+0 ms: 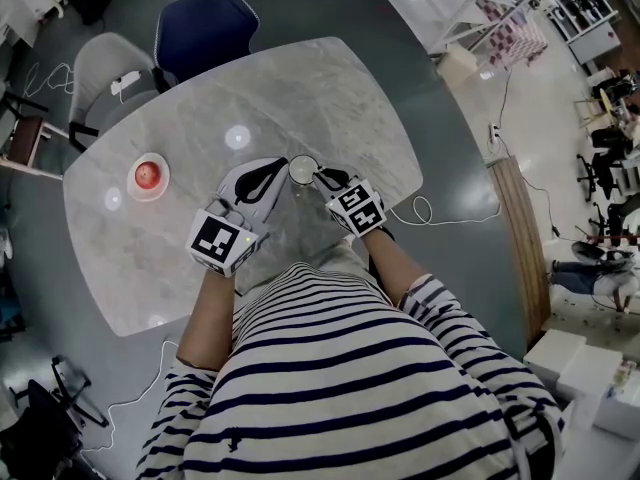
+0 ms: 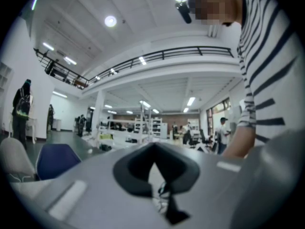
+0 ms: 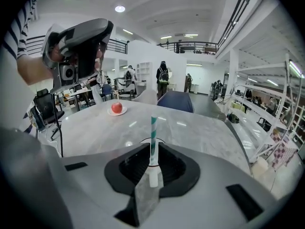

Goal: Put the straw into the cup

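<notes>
My right gripper is shut on a green-and-white striped straw, which stands upright between its jaws. The straw's lower part is still in a white paper wrapper. Just beyond the jaws, the rim of the clear cup shows on the marble table. In the head view the cup stands between my left gripper and my right gripper. My left gripper is tilted up toward the ceiling, its jaws together with nothing clearly between them.
A red apple on a small plate sits at the table's left. A blue chair and a grey chair stand at the far edge. A cable lies on the floor beyond the table's right side.
</notes>
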Available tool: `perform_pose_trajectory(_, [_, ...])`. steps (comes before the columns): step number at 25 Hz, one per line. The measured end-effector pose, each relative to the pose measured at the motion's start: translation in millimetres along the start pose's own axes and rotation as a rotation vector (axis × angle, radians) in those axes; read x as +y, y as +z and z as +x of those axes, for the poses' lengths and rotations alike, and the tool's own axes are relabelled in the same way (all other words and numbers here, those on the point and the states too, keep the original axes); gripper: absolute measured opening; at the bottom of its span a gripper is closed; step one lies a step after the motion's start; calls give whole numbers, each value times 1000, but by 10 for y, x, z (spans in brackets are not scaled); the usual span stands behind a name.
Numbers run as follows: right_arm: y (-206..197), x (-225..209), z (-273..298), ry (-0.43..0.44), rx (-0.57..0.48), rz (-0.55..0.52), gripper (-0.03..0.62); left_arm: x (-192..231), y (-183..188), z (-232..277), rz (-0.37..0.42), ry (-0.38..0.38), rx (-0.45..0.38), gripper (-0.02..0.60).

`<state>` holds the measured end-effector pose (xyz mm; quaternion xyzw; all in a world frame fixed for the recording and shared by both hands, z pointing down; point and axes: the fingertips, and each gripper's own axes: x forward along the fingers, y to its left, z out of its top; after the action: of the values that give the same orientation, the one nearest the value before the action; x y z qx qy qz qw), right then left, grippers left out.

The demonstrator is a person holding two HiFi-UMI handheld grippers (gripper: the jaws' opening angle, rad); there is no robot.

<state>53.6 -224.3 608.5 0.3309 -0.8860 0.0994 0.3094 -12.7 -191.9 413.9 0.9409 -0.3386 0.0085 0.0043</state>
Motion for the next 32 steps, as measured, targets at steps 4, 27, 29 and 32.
perform_pose_trajectory(4, [45,-40,-89,-18,-14,11,23,-22,32,-8,3,-1,-7,7])
perform_pose_trajectory(27, [1191,-88,-1029,-104,-404,-51,26,-144,146,-19,43,-43,-23,8])
perform_pose_trajectory(29, [1299,-59,-1160,-110,-445,-53,26,-150,158,-47,45,-41,-23,7])
perform_pose_trajectory(32, [1442,-13,-1370,-103,-500,-63,26,-170,197,-66,50,-39,-26,7])
